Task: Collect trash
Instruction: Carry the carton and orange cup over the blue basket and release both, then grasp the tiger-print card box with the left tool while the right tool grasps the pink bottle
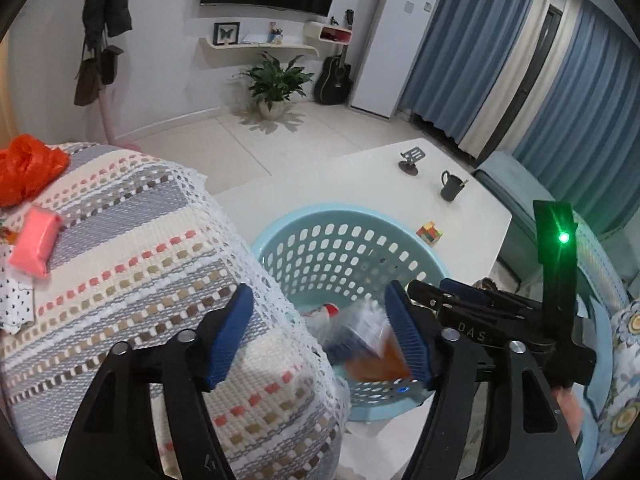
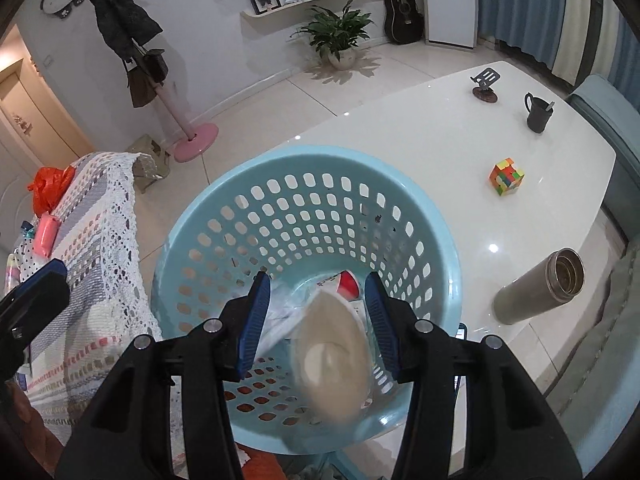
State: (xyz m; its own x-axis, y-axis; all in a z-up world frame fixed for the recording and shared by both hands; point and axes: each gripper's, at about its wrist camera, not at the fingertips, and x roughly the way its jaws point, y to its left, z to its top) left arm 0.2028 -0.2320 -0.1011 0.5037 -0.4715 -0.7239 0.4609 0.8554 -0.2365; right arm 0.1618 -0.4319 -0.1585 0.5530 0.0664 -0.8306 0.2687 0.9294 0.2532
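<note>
A light blue perforated basket (image 2: 224,216) stands on the white table; it also shows in the left wrist view (image 1: 280,236). My right gripper (image 2: 316,316) is open above it, and a blurred beige, cup-like piece of trash (image 2: 332,364) is between and below its fingers, over other wrappers. My left gripper (image 1: 320,336) is open beside the basket, and a blurred clear and orange wrapper (image 1: 368,344) is in the basket near its right finger. An orange plastic bag (image 1: 24,168) and a pink packet (image 1: 36,240) lie on the crocheted cover (image 1: 140,240).
On the white table (image 2: 440,128) are a colour cube (image 2: 506,176), a dark mug (image 2: 538,114), a phone stand (image 2: 486,86) and a steel flask (image 2: 540,286). A pink coat stand (image 2: 188,128), a potted plant (image 2: 340,36) and a guitar are beyond.
</note>
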